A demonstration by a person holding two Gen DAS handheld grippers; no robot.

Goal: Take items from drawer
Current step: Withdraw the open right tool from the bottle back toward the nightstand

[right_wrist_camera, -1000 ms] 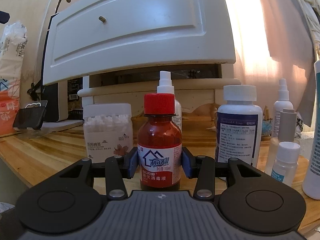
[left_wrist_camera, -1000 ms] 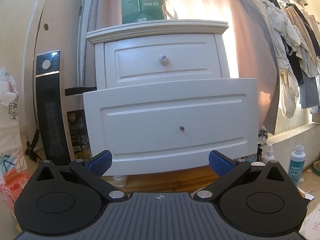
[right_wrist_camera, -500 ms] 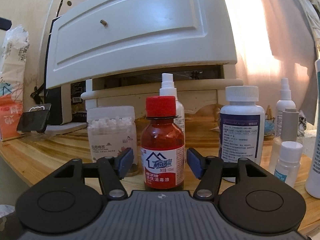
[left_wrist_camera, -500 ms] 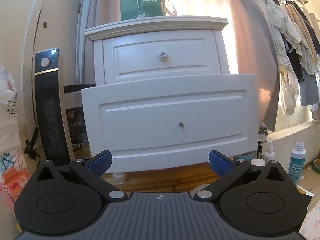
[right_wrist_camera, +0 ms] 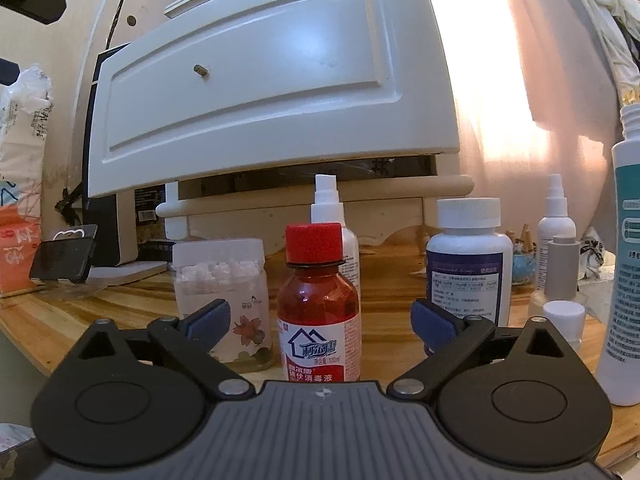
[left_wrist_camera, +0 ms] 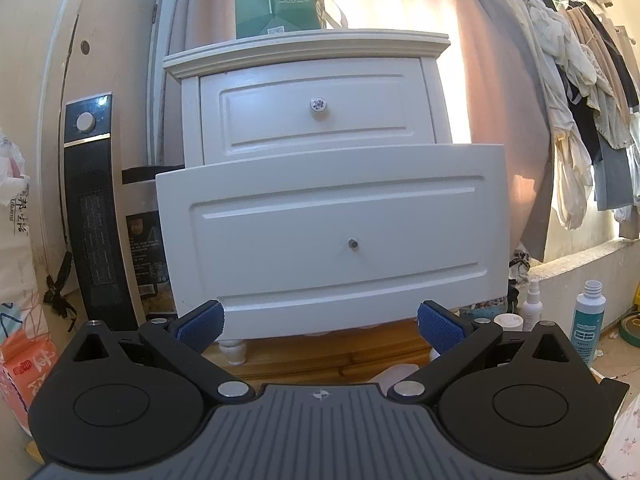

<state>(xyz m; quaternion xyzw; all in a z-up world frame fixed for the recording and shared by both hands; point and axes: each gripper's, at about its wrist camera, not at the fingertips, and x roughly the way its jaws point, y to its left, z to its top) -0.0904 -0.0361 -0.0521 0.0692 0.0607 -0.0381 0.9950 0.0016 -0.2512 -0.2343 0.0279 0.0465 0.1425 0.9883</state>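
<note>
A brown bottle with a red cap [right_wrist_camera: 318,304] stands upright on the wooden floor [right_wrist_camera: 104,312]. My right gripper [right_wrist_camera: 320,318] is low at floor level with its jaws opening wide; the bottle stands between the blue pads, which are clear of it on both sides. The white nightstand's lower drawer [left_wrist_camera: 332,236] is pulled out, and its front [right_wrist_camera: 264,80] looms above the bottles in the right wrist view. My left gripper [left_wrist_camera: 320,324] hangs open and empty in front of that drawer, below its small knob [left_wrist_camera: 353,243]. The drawer's inside is hidden.
On the floor stand a clear jar of cotton swabs [right_wrist_camera: 222,276], a white spray bottle [right_wrist_camera: 332,216], a white pill bottle [right_wrist_camera: 468,256], a tall white and teal bottle [right_wrist_camera: 626,264] and small bottles at right. A black heater [left_wrist_camera: 94,216] stands left of the nightstand; clothes [left_wrist_camera: 576,120] hang at right.
My right gripper's pads have let go of the red-capped bottle and spread wide apart. The bottle stays standing on the floor. The left gripper's view has shifted only slightly.
</note>
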